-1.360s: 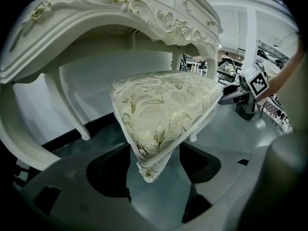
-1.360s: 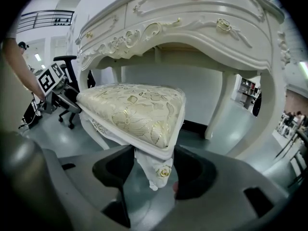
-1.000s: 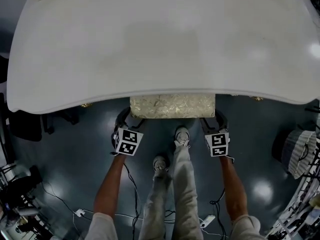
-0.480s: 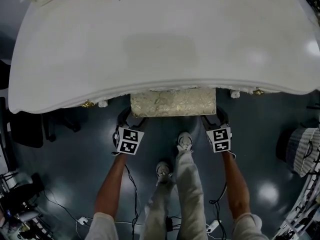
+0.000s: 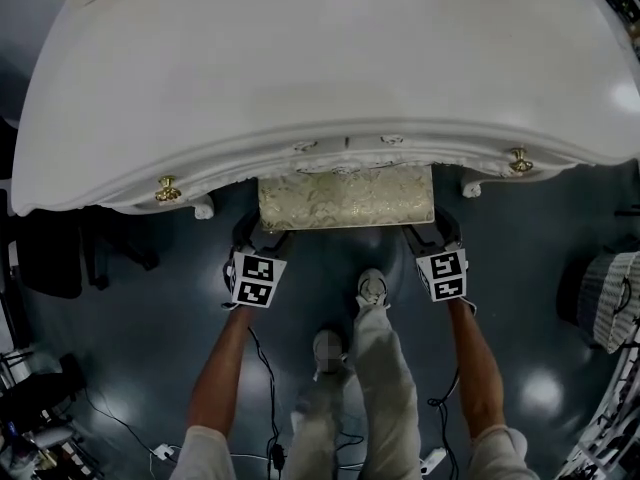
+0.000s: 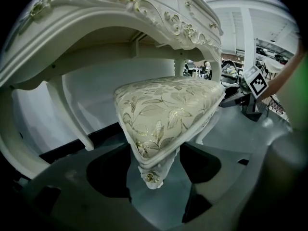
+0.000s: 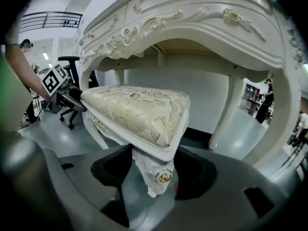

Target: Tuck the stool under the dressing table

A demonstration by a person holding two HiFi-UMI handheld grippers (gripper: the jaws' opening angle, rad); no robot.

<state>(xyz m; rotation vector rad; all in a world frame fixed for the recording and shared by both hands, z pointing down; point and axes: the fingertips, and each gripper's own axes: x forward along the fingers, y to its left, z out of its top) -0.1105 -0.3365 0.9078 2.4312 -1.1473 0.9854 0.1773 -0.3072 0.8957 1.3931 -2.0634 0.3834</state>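
Straight ahead at twelve o'clock, the stool (image 5: 346, 197) sits partly under the desk (image 5: 320, 68), its near corners clamped by the left hand-held gripper (image 5: 262, 240) and right hand-held gripper (image 5: 432, 236); mid-tuck, I judge, needing an even forward push.

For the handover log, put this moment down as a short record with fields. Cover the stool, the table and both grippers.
stool: cream seat with gold leaf pattern; near part showing, the rest under the tabletop
dressing table: white, carved front, gold knobs
left gripper: jaws closed on the stool's near left corner leg
right gripper: jaws closed on the near right corner leg
floor: dark and glossy; the person's shoe is just behind the stool
task state: stool partly under, not yet fully tucked
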